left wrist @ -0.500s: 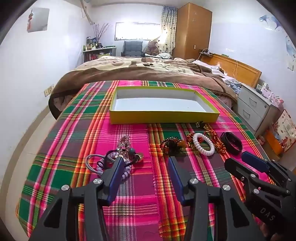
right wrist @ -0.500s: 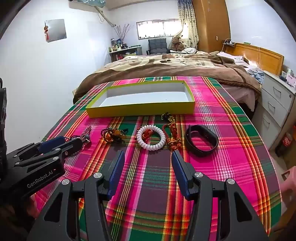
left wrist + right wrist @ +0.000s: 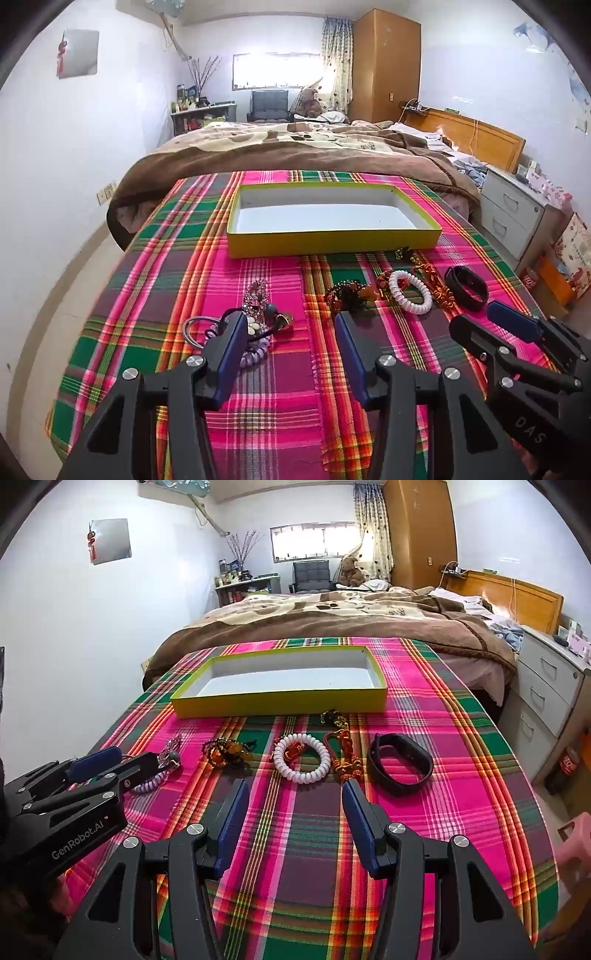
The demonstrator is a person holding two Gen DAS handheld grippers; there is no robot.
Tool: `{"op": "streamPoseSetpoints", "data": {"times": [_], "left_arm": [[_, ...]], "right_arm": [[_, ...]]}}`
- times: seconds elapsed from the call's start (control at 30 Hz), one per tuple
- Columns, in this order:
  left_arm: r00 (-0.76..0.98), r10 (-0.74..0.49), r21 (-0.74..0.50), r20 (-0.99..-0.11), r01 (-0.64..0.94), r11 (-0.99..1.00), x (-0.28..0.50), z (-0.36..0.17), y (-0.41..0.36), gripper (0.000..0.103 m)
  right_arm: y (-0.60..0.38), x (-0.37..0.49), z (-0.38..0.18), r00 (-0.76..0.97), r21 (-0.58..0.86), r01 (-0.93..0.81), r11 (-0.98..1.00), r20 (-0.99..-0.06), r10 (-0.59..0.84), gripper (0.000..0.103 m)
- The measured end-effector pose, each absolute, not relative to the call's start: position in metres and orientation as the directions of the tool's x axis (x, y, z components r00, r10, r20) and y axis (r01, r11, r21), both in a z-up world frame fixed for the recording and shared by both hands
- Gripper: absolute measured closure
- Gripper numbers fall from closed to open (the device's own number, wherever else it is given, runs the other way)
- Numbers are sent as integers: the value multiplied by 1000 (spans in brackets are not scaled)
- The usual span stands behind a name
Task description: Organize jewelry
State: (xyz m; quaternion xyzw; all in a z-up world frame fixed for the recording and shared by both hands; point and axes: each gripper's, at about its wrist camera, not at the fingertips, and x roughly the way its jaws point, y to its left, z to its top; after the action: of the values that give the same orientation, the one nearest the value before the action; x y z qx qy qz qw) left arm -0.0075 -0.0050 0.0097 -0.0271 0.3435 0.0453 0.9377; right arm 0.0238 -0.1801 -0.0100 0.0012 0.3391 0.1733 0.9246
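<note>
1. Clearly the task is only at its start: the yellow box [image 3: 332, 243] at the far side of the desk [image 3: 280, 413] has nothing visible in it, and all the jewelry lies in a row in front of it on the plaid cloth.
2. At the left end of the row is a tangled pile [image 3: 255, 325] with a lilac coil band, a grey ring and a sparkly piece. The left hand-held gripper [image 3: 291, 354] hovers just before it, its fingers wide apart and holding nothing; the left finger [image 3: 232, 354] overlaps the edge of the pile in the picture, but I cannot tell if it touches.
3. More to the right lie an amber bead bracelet [image 3: 227, 753], a white coil bracelet [image 3: 302, 757] with a small red piece inside, a red and gold charm [image 3: 343, 753], and a black wristband [image 3: 400, 764].
4. The right hand-held gripper [image 3: 295, 823] is also fully spread and empty, above bare cloth, near the white coil bracelet and the charm but apart from them.
5. I judge the next move is the first pick: one hand-held gripper must go down over a single piece, close on it, and carry it to the box. The tangled pile may come up as a clump, so a clean grip on one piece is needed.
</note>
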Motion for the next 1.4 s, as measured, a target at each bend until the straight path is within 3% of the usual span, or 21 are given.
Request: {"op": "streamPoseSetpoints", "data": {"times": [1.4], "left_arm": [[766,77,-11,-639,-109,994,-8,11,-4,54]], "right_arm": [[-180,21,-9,713,119,-322,939,-623,323,50]]}}
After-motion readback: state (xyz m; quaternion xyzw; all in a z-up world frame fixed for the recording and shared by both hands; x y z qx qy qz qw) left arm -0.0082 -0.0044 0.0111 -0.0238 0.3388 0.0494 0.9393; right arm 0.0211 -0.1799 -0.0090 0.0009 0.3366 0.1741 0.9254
